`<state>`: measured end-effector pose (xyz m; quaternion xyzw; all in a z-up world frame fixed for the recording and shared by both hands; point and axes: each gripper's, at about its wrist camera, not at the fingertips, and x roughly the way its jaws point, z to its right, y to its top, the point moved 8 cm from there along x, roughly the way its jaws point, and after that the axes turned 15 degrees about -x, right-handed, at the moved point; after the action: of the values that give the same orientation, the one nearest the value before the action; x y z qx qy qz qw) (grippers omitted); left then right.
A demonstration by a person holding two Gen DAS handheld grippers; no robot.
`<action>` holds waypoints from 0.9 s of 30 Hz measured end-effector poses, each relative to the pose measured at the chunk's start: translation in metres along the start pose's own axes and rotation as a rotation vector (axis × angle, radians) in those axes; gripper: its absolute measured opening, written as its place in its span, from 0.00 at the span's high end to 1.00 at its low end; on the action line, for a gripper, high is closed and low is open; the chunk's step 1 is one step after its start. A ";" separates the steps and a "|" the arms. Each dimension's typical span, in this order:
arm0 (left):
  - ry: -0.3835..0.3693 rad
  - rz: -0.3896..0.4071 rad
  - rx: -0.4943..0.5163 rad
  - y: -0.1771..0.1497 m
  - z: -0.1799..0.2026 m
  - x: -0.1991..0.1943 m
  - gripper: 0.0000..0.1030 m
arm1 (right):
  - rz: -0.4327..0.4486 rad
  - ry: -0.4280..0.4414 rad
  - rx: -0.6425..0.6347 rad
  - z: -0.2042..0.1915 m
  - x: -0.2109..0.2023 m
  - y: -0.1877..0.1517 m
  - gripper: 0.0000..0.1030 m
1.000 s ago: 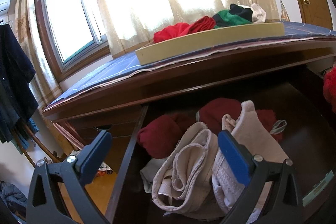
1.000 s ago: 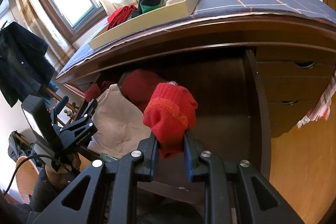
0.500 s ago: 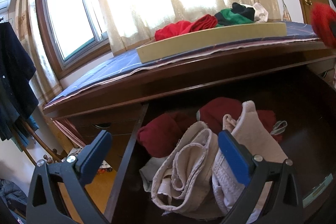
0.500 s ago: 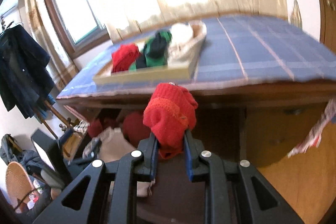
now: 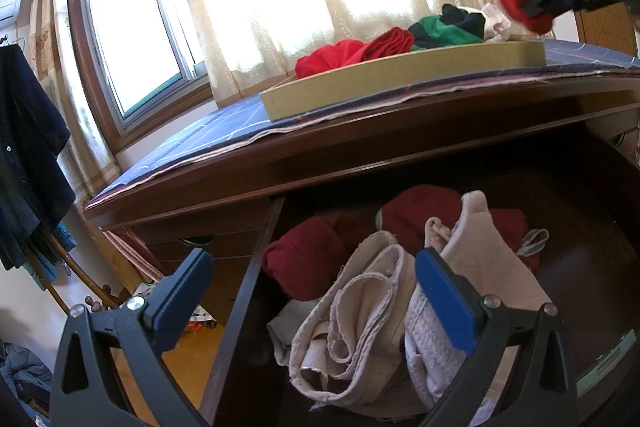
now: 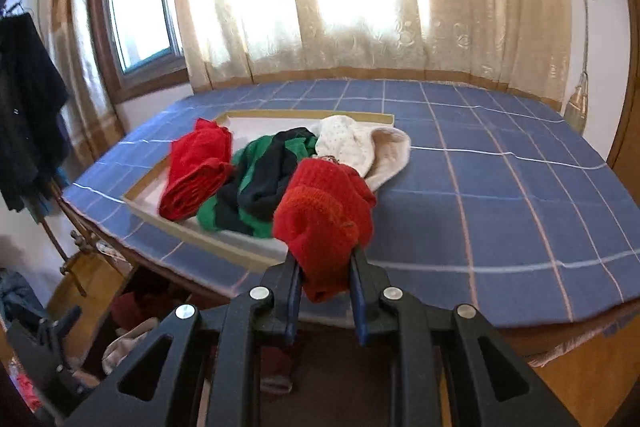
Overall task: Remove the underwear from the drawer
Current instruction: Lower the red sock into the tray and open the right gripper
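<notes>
My right gripper (image 6: 325, 277) is shut on a bright red knitted garment (image 6: 324, 219), held in the air above the blue checked tabletop, just in front of the shallow tan tray (image 6: 224, 239). From the left wrist view the same red garment (image 5: 524, 5) hangs at the upper right beside the tray (image 5: 400, 87). The tray holds a red (image 6: 196, 171), a green-and-black (image 6: 264, 183) and a white (image 6: 352, 143) garment. My left gripper (image 5: 312, 291) stands open over the open drawer (image 5: 244, 291), above beige folded underwear (image 5: 372, 327) and dark red pieces (image 5: 316, 259).
A blue checked cloth (image 6: 500, 187) covers the desk top, with free room right of the tray. Curtains and a window stand behind. Dark clothes (image 5: 24, 171) hang on a rack at the left. A wooden door (image 5: 600, 23) is at the far right.
My right gripper has risen from drawer level to above the tabletop, carrying the red garment toward the tray. The left gripper has stayed put and open.
</notes>
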<state>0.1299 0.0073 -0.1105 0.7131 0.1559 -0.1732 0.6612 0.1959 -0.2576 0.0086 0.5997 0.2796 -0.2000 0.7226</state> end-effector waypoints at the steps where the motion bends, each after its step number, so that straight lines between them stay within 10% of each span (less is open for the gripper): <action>1: 0.000 0.000 0.000 0.000 0.000 0.000 0.00 | -0.016 -0.006 -0.006 0.000 0.010 0.002 0.77; 22: -0.005 0.000 -0.006 0.000 -0.001 -0.001 0.00 | -0.172 -0.081 -0.035 0.014 0.107 0.027 0.77; 27: -0.007 0.006 -0.003 -0.001 -0.001 -0.002 0.00 | -0.173 -0.002 -0.097 0.001 0.101 0.024 0.56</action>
<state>0.1281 0.0079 -0.1102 0.7122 0.1518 -0.1735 0.6631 0.2882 -0.2493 -0.0384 0.5373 0.3391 -0.2484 0.7312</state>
